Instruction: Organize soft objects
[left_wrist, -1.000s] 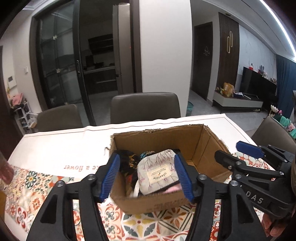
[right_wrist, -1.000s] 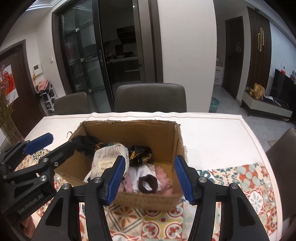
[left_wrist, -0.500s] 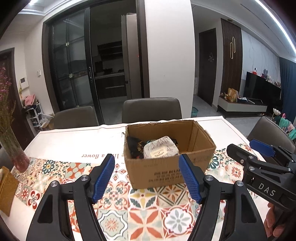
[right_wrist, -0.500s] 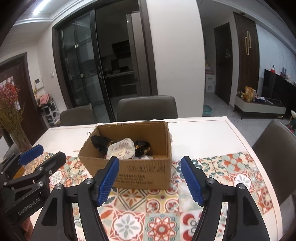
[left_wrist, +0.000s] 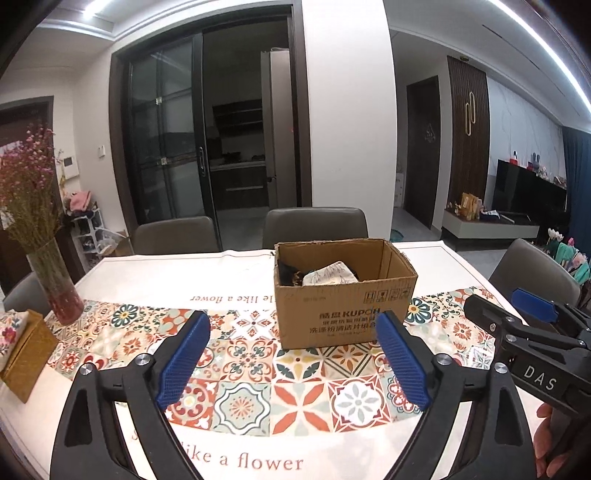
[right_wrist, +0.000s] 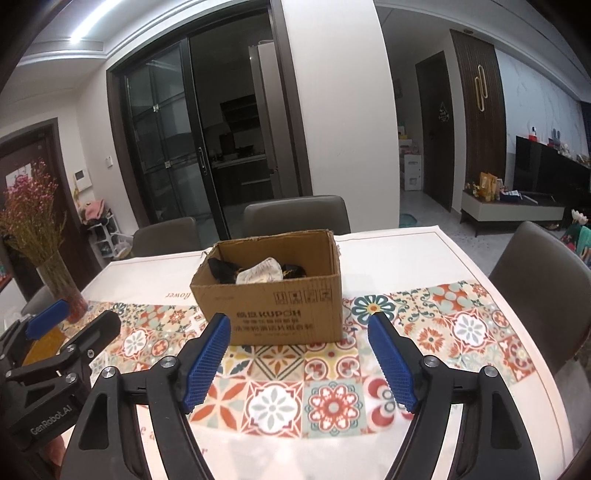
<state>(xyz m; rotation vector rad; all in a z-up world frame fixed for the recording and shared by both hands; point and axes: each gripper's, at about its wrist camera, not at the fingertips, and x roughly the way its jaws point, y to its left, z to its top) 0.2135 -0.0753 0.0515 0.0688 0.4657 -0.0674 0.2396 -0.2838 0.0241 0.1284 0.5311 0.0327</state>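
Note:
An open cardboard box stands on the patterned tablecloth. Inside it lie a pale printed pouch and dark cloth items. My left gripper hovers over the table well in front of the box, its jaws opening with nothing between them. My right gripper is likewise back from the box, jaws opening and empty. Each gripper shows at the edge of the other's view, the right gripper and the left gripper.
A glass vase of dried flowers stands at the table's left, beside a yellow-brown box. Grey chairs line the far side, another chair the right side.
Both grippers have pulled back from over the box toward the table's near edge and opened wider. The pale pouch, earlier between the left gripper's fingers, now lies in the box.

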